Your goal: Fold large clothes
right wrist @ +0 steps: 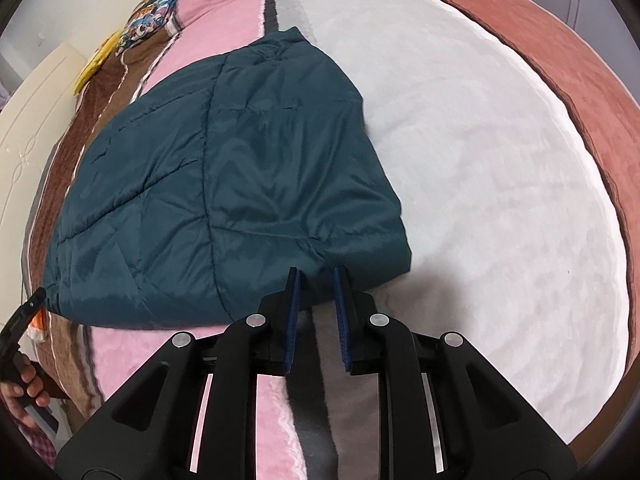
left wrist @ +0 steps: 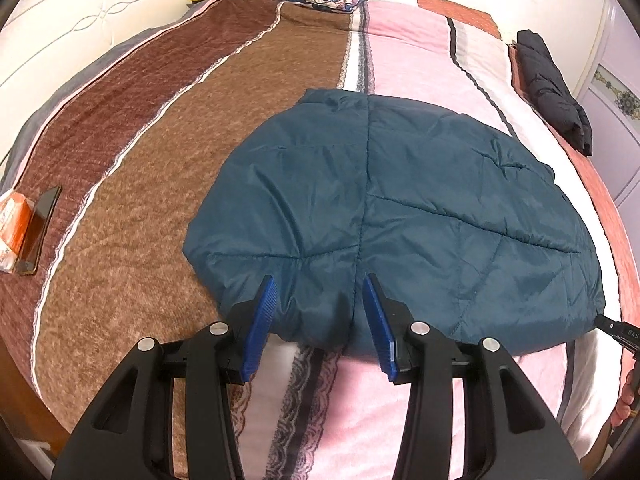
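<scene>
Teal quilted jacket (left wrist: 400,208) lies part-folded on the bed (left wrist: 160,200); both tongs, left (left wrist: 320,320) and right (right wrist: 316,312), gape at its six-o'clock hem, final fold likely remaining.

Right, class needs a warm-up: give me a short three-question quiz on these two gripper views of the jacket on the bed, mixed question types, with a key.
1. True or false: the teal jacket hangs in the air above the bed.
2. Multiple choice: the fingers of the left gripper are (A) shut on the hem, (B) open at the jacket's near edge, (C) shut on the phone.
3. Short answer: what dark item lies at the bed's far right edge in the left view?

Key
1. False: it lies flat on the bed.
2. B. The right gripper is open at the near edge too.
3. A black garment, bundled up.
</scene>
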A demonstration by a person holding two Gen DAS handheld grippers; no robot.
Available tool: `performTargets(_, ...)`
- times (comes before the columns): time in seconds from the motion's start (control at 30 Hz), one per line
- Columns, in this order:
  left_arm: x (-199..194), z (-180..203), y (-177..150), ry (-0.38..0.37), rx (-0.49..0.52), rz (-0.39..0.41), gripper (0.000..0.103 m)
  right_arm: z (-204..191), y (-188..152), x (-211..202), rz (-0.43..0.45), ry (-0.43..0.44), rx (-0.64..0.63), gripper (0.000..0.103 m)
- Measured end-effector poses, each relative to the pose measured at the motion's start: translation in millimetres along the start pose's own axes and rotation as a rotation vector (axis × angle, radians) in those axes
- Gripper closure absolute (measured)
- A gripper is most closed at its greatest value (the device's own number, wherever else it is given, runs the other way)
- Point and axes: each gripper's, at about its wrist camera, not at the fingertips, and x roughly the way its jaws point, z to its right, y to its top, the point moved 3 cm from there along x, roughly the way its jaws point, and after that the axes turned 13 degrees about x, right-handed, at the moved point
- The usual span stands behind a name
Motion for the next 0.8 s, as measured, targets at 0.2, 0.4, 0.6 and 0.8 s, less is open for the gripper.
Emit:
performTargets(0.2,3.8,-1.0,-3.7,0.001,-0.002,-0.013,0.057,10.6,1.7,1.9,-0.010,0.006,0.034,0.080)
performTargets(0.4,4.6,-9.5,-7.4,-0.009,-0.035,-0.014,0.057,16.5,1.3,1.4,-0.016,0.017,0.056,0.079)
performTargets(0.6,2.5,-31.5,-17.3,-0.041,-0.124,-0.021,0.056,22.4,1.4,2.2,-0.019,0.028,0.073,0.078)
performTargets(0.8,-4.5,-61.5,-36.7,-0.110,-0.271,-0.005,0.041,35.3,-5.4,-2.5,-0.026,0.082,0.131,0.060)
